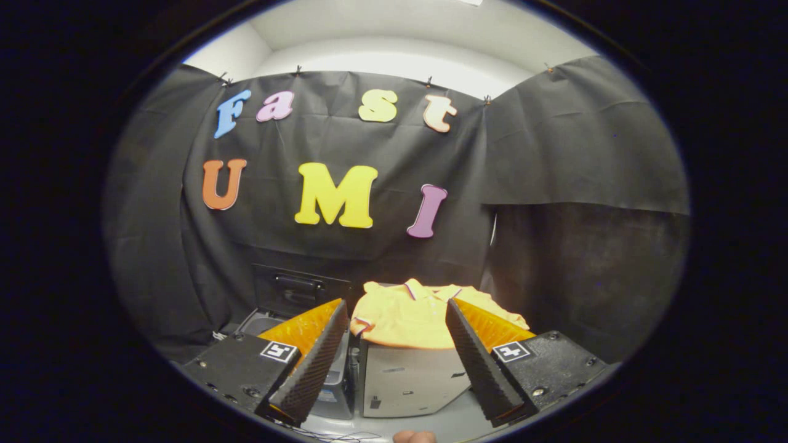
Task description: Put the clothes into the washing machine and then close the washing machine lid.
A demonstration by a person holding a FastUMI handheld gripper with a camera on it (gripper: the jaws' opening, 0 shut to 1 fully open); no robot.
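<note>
A yellow-orange polo shirt lies folded on top of a grey box, straight ahead of my gripper. The fingers stand wide apart and open, short of the shirt, touching nothing. To the left of the box, beyond the left finger, is the washing machine with its dark lid raised upright against the booth wall. The tub opening is mostly hidden by the left finger.
Black cloth walls close the booth behind and on both sides. A narrow gap separates the box from the washing machine. A fingertip of a person's hand shows below the fingers.
</note>
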